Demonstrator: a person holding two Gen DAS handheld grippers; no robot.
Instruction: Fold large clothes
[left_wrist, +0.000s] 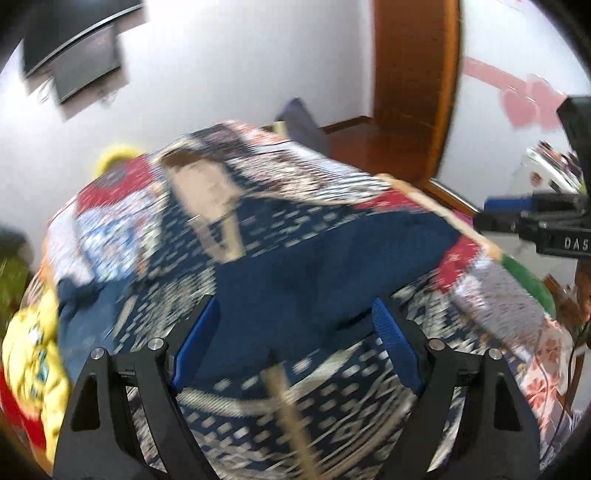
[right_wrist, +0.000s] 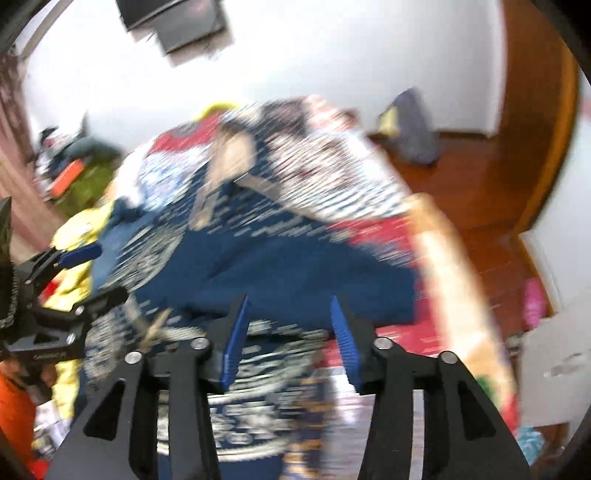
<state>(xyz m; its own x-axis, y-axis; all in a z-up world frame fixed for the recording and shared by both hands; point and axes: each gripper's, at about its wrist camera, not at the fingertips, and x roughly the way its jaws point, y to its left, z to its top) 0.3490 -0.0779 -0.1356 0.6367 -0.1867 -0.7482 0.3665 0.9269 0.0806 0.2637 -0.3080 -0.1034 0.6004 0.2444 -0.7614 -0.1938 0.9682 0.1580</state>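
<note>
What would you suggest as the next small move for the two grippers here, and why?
Probably lower both onto the blue patterned garment and pinch its near edge: the left gripper and right gripper hover open above it, holding nothing, and it lies spread out, not yet folded.

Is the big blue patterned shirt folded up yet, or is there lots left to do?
Partly, it seems. A plain blue flap of the patterned garment already lies turned over its middle. Nothing is in hand: the left hand-held gripper and right hand-held gripper both hang open above it. The rest lies spread out, unfolded.
</note>
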